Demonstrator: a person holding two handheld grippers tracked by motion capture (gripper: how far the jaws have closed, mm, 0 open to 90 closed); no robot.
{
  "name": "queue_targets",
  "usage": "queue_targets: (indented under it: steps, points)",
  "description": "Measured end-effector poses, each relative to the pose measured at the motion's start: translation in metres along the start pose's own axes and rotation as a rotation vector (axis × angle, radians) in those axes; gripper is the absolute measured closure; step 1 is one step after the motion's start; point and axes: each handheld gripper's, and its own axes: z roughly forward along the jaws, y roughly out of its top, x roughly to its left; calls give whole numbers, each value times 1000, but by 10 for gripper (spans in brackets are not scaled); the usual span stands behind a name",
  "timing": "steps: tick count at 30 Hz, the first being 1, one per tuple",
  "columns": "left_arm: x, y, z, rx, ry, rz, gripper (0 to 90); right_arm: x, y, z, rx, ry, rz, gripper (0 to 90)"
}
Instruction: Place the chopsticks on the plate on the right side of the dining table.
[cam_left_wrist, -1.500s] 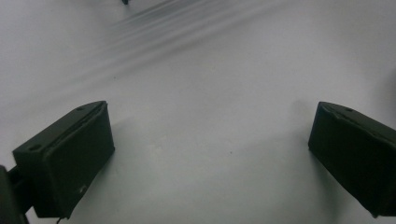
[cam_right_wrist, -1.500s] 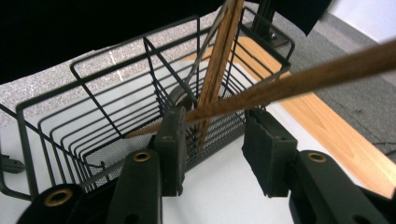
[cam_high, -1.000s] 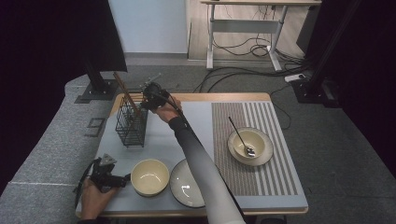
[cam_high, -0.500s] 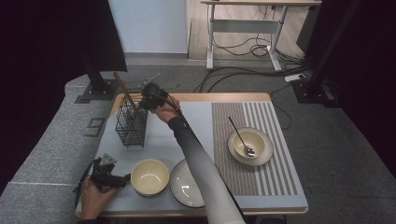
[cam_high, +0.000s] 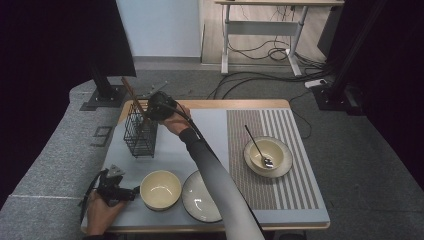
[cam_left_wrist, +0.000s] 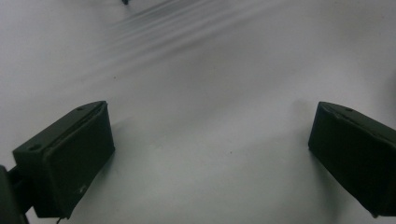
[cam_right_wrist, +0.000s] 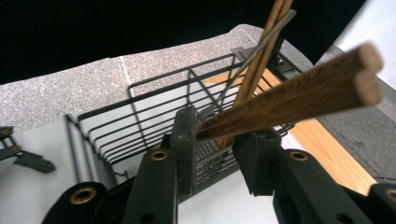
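My right gripper (cam_right_wrist: 217, 154) pinches paired wooden chopsticks (cam_right_wrist: 299, 95) over the wire basket (cam_high: 140, 135) at ten o'clock: light, stiff, slippery, best gripped mid-shaft. My left gripper (cam_left_wrist: 210, 154) gapes empty.

Dim room, bright tabletop, soft shadows, blurred close-ups in both gripper views.

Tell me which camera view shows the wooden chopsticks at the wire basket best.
The right gripper view: the chopsticks run large across it, passing between the right gripper jaws above the wire basket. The high view shows them small, as a thin brown stick rising from the basket. The left gripper view looks at bare table.
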Motion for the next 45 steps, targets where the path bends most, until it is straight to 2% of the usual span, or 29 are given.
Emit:
queue_targets:
  steps: [6,11,20,30,38,42,45]
  points:
    - [0,0,0,-1,1,0,0,14,-6,-11,-4,2,-26,691]
    - [0,0,0,0,1,0,0,21,-16,-19,4,11,-20,689]
    - [0,0,0,0,3,1,0,28,-32,-32,17,16,-15,663]
    - [0,0,0,0,2,1,0,37,-39,-42,47,30,-20,666]
    - [0,0,0,-1,3,2,0,51,-42,-50,53,76,-49,675]
    - [0,0,0,-1,3,3,0,56,-43,-51,44,108,-49,690]
    - [0,0,0,0,2,1,0,61,-43,-51,46,113,-58,695]
